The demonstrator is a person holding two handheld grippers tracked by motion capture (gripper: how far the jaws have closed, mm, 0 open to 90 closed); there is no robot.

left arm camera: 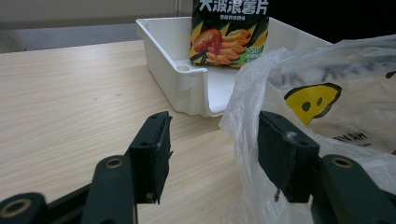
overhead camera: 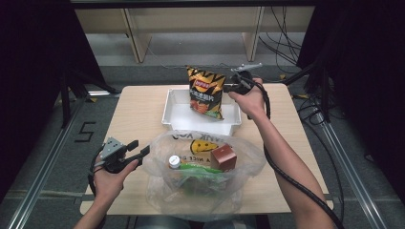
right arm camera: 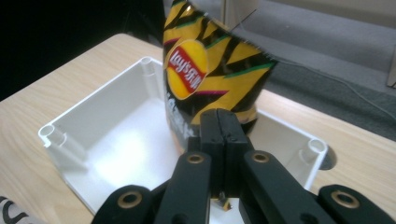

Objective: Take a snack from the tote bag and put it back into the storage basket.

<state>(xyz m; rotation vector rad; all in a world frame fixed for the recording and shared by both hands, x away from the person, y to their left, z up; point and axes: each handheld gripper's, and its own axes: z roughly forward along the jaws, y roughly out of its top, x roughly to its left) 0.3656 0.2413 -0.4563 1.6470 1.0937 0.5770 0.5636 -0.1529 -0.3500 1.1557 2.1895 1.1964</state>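
- High view: the right tool (overhead camera: 237,85) holds the chip bag (overhead camera: 206,92) by its right edge, upright over the far part of the white tray (overhead camera: 168,110), which sits at the middle of the bench (overhead camera: 138,114) toward its far edge.
- Right gripper view: its two black jaws are pressed together on the bag's edge (right arm camera: 212,70), no gap between them; the bag's lower end reaches down inside the tray (right arm camera: 100,100), though I cannot tell whether it rests on the floor of it.
- Left gripper view: the left tool (left arm camera: 212,144) stands about half wide, with the rim of the clear plastic bag (left arm camera: 299,84) lying against the inner face of one jaw; the other jaw stands apart, so nothing is pinched.
- The plastic bag (overhead camera: 205,167) lies at the near edge of the bench, just in front of the tray, with a brown box (overhead camera: 223,158), a white-capped bottle (overhead camera: 175,162) and something green inside.
- Step in hand, as I judge it: unpacking the shopping into the tray, with the chips being set down.
- Next move calls for lowering the bag until it is supported, then letting the right jaws part and drawing clear without tipping it; the left tool should steady the plastic rim for the next pick.
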